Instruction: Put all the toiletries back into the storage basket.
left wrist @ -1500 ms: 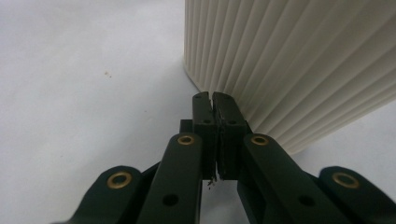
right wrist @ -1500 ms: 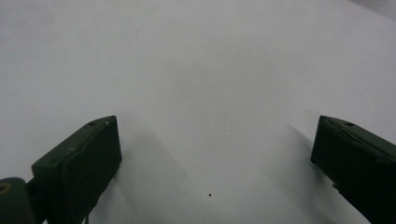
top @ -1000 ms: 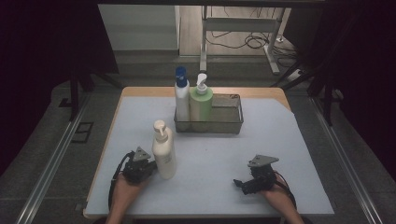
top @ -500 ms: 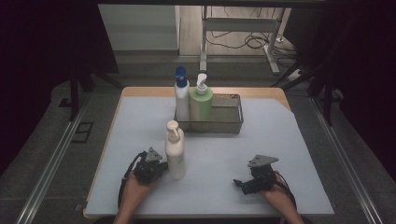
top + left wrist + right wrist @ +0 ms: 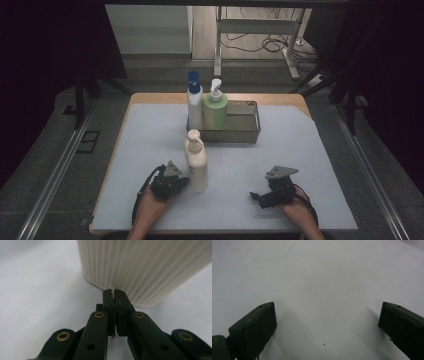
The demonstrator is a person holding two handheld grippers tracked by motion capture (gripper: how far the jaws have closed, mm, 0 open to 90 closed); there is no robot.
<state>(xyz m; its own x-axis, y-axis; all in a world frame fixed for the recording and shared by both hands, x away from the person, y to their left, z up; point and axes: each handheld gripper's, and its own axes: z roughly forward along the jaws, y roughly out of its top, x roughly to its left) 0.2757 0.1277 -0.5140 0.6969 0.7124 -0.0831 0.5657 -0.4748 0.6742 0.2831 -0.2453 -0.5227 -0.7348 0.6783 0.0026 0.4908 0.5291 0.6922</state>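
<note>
Behind cream bottle (image 5: 196,161): tray (image 5: 246,134) w/ 2 bottles.

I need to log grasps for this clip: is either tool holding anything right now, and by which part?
Nothing is held. The left tool is shut and empty, its tips at the base of the cream pump bottle. The right tool is open over bare table cover.

The cream bottle (image 5: 147,267) is showing a matt, finely ribbed plastic wall. Under it, the pale sheet (image 5: 150,145) is looking smooth and matt, like cloth or paper. Behind the bottle, the basket (image 5: 247,134) is gleaming dully like metal. The table edge (image 5: 160,98) is looking wooden.
</note>
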